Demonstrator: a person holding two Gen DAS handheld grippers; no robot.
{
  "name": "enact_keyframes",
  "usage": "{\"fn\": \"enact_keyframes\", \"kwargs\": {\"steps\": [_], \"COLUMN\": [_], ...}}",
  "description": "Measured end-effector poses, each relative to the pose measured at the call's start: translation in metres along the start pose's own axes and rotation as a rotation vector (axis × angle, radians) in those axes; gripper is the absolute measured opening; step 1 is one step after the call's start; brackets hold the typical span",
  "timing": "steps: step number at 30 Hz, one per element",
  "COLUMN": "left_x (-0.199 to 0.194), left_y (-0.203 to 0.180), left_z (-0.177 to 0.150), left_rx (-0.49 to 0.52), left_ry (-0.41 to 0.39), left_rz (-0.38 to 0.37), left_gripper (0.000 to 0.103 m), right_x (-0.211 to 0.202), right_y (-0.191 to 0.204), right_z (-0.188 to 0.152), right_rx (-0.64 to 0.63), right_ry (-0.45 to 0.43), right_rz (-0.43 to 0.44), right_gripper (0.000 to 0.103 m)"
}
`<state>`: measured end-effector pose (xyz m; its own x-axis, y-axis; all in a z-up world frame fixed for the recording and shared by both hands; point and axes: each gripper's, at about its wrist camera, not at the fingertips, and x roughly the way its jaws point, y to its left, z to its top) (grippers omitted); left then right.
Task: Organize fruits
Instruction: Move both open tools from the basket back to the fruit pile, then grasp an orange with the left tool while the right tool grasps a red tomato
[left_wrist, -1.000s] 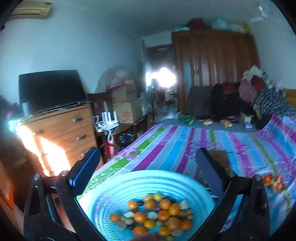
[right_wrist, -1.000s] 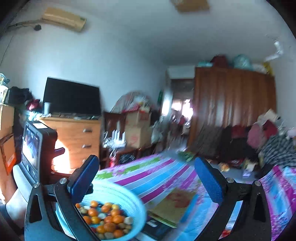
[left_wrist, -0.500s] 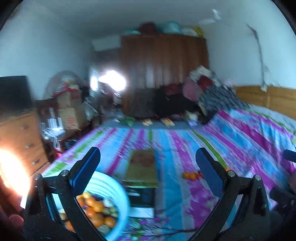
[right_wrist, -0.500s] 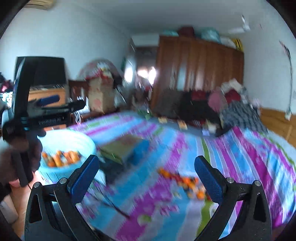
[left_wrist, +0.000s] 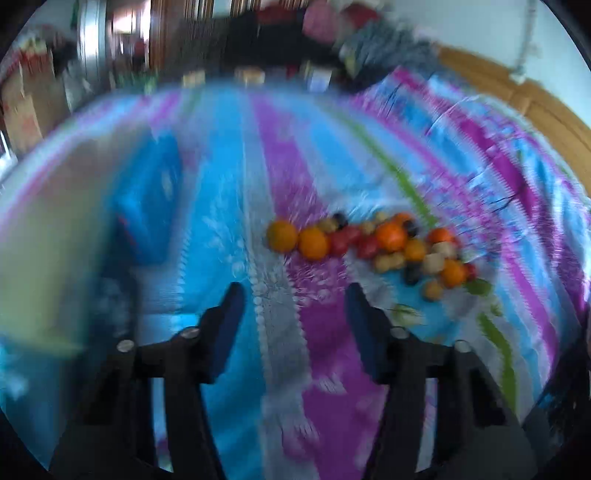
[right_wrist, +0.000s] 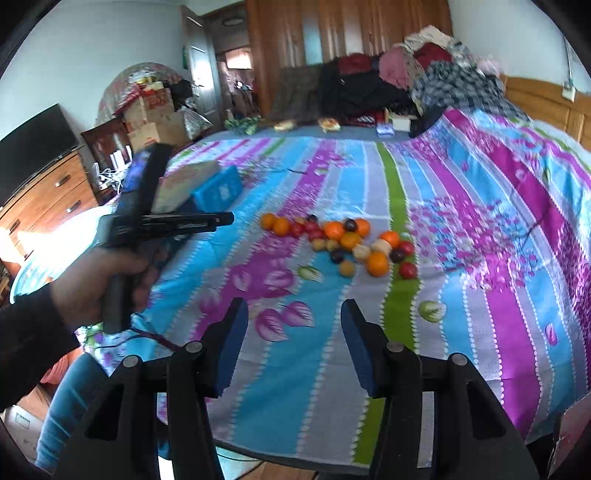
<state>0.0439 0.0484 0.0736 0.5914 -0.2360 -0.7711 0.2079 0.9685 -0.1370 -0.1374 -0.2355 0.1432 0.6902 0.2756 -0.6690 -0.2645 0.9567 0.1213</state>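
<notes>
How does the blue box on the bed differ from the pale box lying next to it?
The blue box is bright blue, while the pale box is beige with a reddish print. The blue box looks smaller and lies nearer the fruit pile; the pale box looks larger and lies farther from it. Both are flat, rectangular, and rest side by side on the striped bedspread.

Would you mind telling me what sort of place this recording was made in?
Most likely a lived-in bedroom: a bed with a striped sheet, a wooden wardrobe behind piled clothes, and a television on a dresser.
</notes>
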Motion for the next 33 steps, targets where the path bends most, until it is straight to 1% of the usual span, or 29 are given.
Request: {"fn": "enact_keyframes", "kwargs": {"steps": [1,2,4,5,6,7,9,11,12,14,16,18,20,22,23,24,25,26,28,31,33], "left_x": [0.023,0.037,0.059,0.064,0.066,0.067,0.07,0.075,0.078,0.082,0.082,0.086,0.093,0.094,0.093,0.094,0.093,0.091,0.087,0.075,0.065], "left_y": [0.001,0.001,0.0,-0.001,-0.004,-0.007,-0.007,-0.007,-0.006,-0.005,-0.002,-0.004,-0.005,-0.007,-0.01,-0.012,-0.013,-0.012,-0.006,-0.002,-0.005], "left_z": [0.001,0.0,-0.002,-0.002,-0.002,0.0,0.004,0.011,0.014,0.02,0.025,0.029,0.033,0.033,0.031,0.029,0.026,0.024,0.022,0.015,0.008], "left_rx": [0.009,0.015,0.023,0.029,0.039,0.05,0.051,0.056,0.053,0.045,0.042,0.049,0.054,0.064,0.074,0.089,0.097,0.089,0.052,0.012,0.013], "left_ry": [0.049,0.077,0.114,0.112,0.094,0.076,0.065,0.054,0.041,0.014,-0.003,-0.011,-0.004,-0.001,0.007,0.013,0.015,0.011,0.019,0.026,0.02], "left_rz": [0.024,0.033,0.023,0.024,0.024,0.024,0.024,0.032,0.029,0.03,0.025,0.023,0.002,-0.042,-0.045,-0.017,-0.002,-0.007,-0.027,-0.05,-0.07], "left_gripper": [0.047,0.047,0.048,0.048,0.05,0.055,0.061,0.065,0.07,0.073,0.077,0.078,0.072,0.049,0.047,0.038,0.039,0.039,0.039,0.038,0.038], "right_x": [0.009,0.013,0.025,0.03,0.036,0.041,0.05,0.059,0.062,0.067,0.069,0.072,0.076,0.081,0.083,0.085,0.087,0.088,0.094,0.108,0.121], "right_y": [-0.011,-0.016,-0.032,-0.037,-0.044,-0.049,-0.056,-0.062,-0.063,-0.066,-0.066,-0.067,-0.07,-0.073,-0.075,-0.077,-0.081,-0.085,-0.097,-0.116,-0.127], "right_z": [-0.002,-0.001,-0.006,-0.006,-0.007,-0.008,-0.007,-0.006,-0.005,-0.003,-0.001,0.0,-0.001,-0.003,-0.004,-0.004,-0.003,-0.003,0.0,0.008,0.017], "right_rx": [0.017,0.026,0.05,0.061,0.076,0.088,0.104,0.118,0.123,0.129,0.133,0.135,0.138,0.138,0.139,0.141,0.144,0.149,0.165,0.175,0.138], "right_ry": [0.018,0.028,0.057,0.067,0.079,0.087,0.101,0.109,0.111,0.103,0.098,0.097,0.105,0.112,0.115,0.115,0.111,0.109,0.108,0.105,0.104], "right_rz": [-0.007,-0.013,-0.021,-0.022,-0.024,-0.025,-0.027,-0.028,-0.024,-0.022,-0.016,-0.014,-0.013,-0.019,-0.02,-0.021,-0.025,-0.027,-0.03,-0.051,-0.071], "right_gripper": [0.056,0.056,0.058,0.061,0.061,0.061,0.061,0.061,0.061,0.061,0.061,0.061,0.061,0.061,0.061,0.061,0.06,0.056,0.053,0.053,0.053]}}
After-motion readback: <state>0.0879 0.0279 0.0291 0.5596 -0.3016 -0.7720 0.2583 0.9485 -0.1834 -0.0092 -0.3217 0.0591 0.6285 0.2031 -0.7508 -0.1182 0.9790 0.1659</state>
